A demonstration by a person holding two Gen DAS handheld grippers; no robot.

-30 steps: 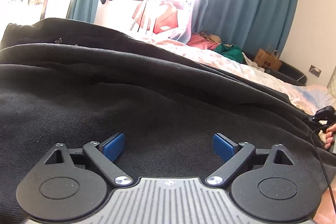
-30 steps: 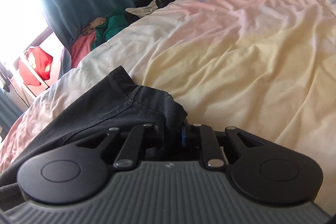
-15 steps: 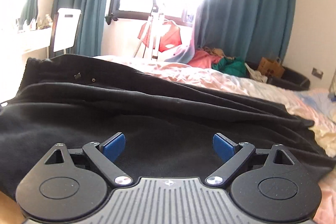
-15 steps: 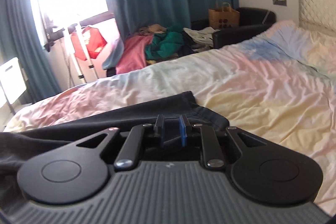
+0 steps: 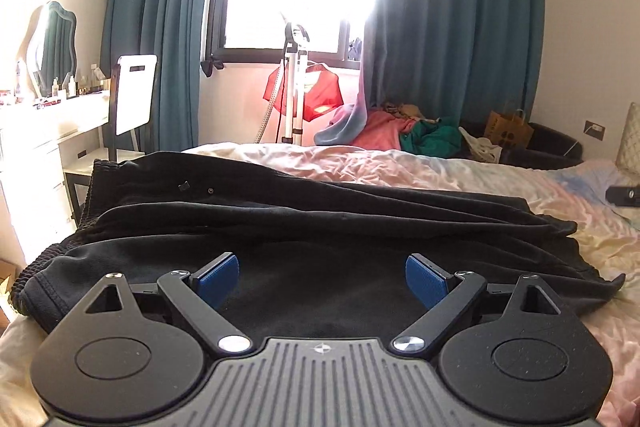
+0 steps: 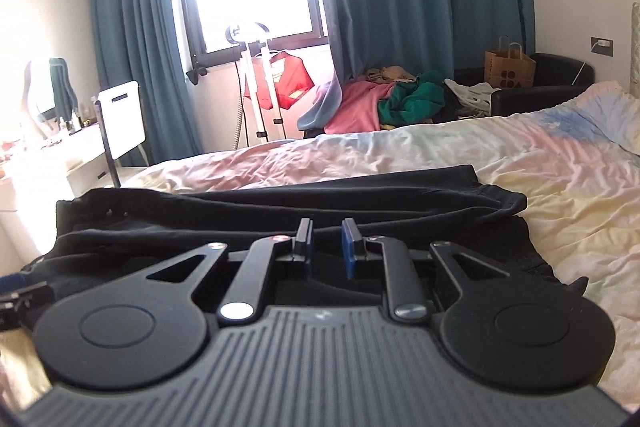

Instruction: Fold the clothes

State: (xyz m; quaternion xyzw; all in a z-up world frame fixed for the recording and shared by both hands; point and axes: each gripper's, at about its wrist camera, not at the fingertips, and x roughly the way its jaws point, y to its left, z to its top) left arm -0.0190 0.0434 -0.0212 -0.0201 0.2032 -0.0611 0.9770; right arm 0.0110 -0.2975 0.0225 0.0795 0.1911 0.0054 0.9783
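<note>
Black trousers [image 5: 312, 219] lie folded lengthwise across the pastel bedsheet [image 5: 440, 167], waistband at the left, leg ends at the right. My left gripper [image 5: 322, 277] is wide open and empty, raised just above the near edge of the fabric. In the right wrist view the trousers [image 6: 280, 207] lie below my right gripper [image 6: 326, 243], whose blue pads stand a small gap apart with nothing between them. It hovers over the cloth near the leg end.
A white dressing table [image 5: 48, 131] with a mirror and a chair [image 5: 134, 99] stands left of the bed. A clothes steamer stand [image 5: 294, 83], a pile of pink and green clothes [image 5: 400, 131], a paper bag [image 5: 508, 129] and a black armchair [image 6: 540, 83] sit beyond the bed.
My right gripper has let go of the trouser leg end and pulled back and up. My left gripper has lifted away from the fabric, still open. The trousers now lie flat.
</note>
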